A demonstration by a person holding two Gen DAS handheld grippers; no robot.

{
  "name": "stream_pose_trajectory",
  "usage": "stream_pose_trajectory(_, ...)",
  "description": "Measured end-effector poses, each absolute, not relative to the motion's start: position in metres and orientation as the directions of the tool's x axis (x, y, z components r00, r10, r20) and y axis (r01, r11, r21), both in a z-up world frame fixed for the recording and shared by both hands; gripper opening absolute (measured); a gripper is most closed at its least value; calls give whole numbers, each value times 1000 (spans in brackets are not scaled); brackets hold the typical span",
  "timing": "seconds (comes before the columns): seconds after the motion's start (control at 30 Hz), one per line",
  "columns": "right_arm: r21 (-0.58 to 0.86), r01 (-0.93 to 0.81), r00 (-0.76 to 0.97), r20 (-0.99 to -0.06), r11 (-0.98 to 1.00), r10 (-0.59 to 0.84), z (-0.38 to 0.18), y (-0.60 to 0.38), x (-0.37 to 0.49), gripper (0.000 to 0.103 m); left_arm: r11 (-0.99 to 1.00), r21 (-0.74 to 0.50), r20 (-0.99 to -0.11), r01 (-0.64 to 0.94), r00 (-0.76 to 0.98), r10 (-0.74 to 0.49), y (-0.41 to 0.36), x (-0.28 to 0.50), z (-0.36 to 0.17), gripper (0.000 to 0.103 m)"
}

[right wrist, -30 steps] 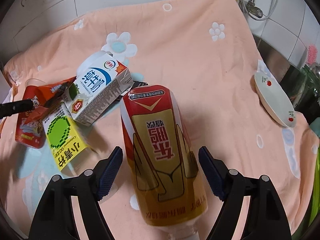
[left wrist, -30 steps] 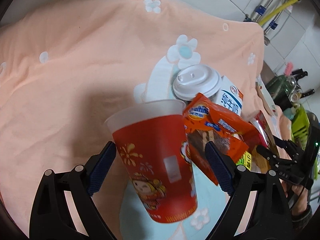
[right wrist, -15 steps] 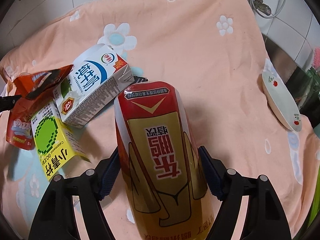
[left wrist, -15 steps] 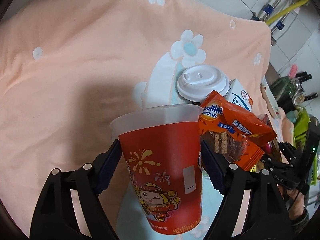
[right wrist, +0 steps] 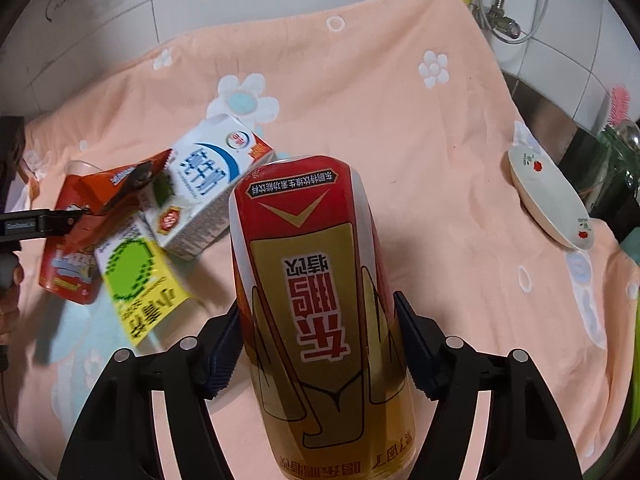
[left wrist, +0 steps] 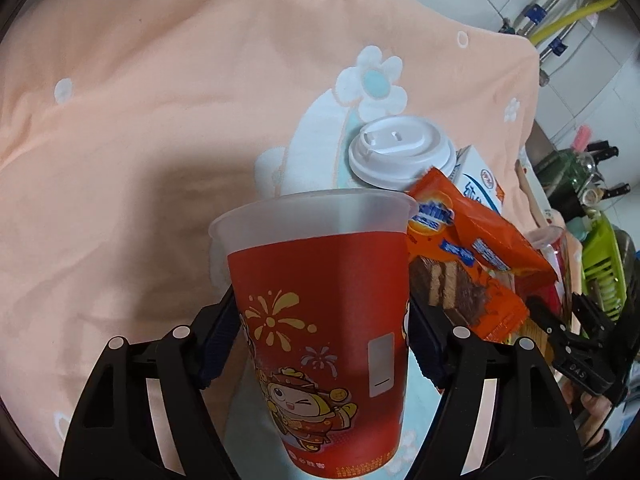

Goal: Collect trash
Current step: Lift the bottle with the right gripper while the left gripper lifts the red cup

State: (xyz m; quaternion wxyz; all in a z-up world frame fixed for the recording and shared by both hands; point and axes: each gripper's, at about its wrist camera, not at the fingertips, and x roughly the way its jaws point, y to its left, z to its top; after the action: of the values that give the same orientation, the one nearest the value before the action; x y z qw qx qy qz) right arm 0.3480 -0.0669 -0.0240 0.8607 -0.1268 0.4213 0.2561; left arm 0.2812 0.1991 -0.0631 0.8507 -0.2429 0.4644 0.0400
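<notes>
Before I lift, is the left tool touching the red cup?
Touching: in the left wrist view both pads of the closing left tool press the red cup's sides.

Glossy plastic cup, soft matt cloth

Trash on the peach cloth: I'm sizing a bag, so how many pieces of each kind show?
Cups: 2, red printed cup, white-lidded cup
Bottles: 1, red-and-gold bottle
Cartons: 2, milk carton, yellow carton
Wrappers: 1, orange wrapper
Total: 6
</notes>
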Motion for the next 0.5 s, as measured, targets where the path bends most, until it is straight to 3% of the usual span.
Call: stream_pose_trajectory(0.5, 71, -510, 563, -726, 857, 395, 16, -116, 276, 67, 913, -377, -744, -155, 638, -199, 172, 221, -10, 73)
